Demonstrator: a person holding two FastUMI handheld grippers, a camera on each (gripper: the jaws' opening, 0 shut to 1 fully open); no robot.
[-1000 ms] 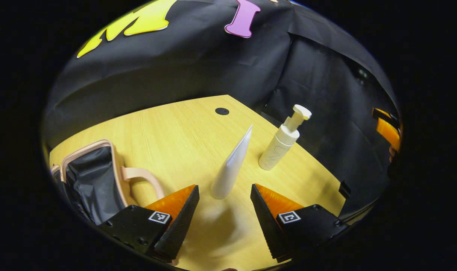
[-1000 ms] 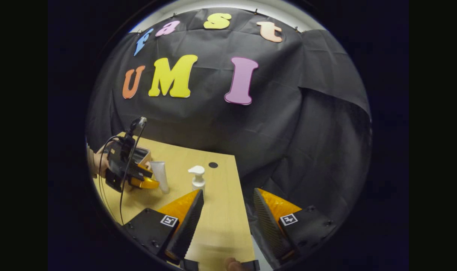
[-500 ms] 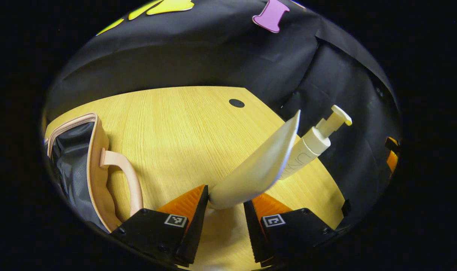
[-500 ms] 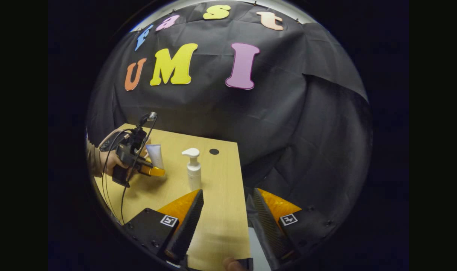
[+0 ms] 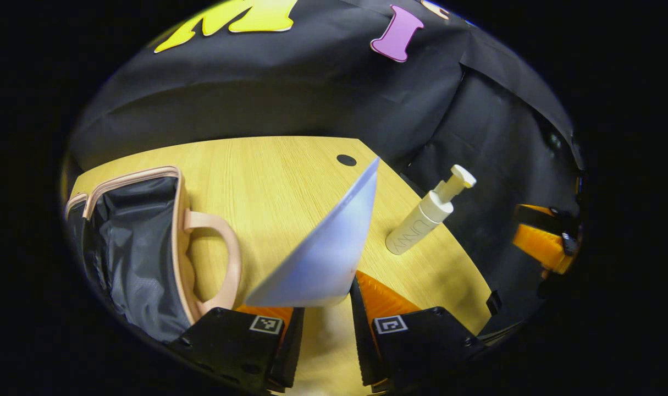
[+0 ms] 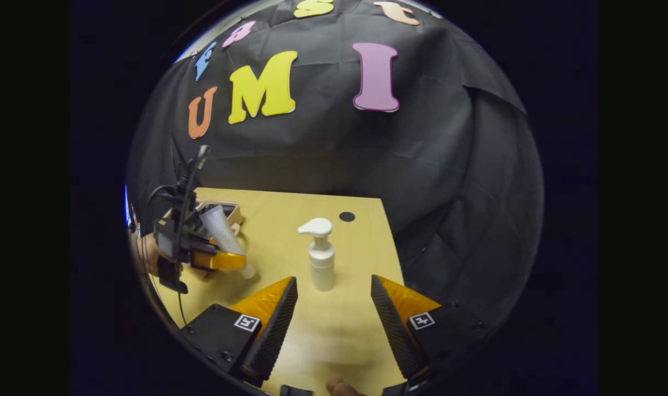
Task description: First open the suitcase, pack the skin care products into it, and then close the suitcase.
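So the suitcase [image 5: 136,247] sat open at the table's [image 5: 273,181] left edge, ready for loading. The left gripper [image 5: 323,308] pinched the tube [image 5: 323,247], tilted toward it. The pump bottle [image 6: 321,258] stood mid-table, right gripper [image 6: 334,308] spread, presumably next.

faint vertical lettering on pump bottle [image 5: 421,225], unreadable.

Left gripper [image 5: 324,324] went from open around the standing tube [image 5: 323,253] to clamped on it, lifted off the table [image 5: 268,181] (tilted toward frame left). Right gripper [image 6: 334,308] swung toward the pump bottle [image 6: 321,264], now frame centre.
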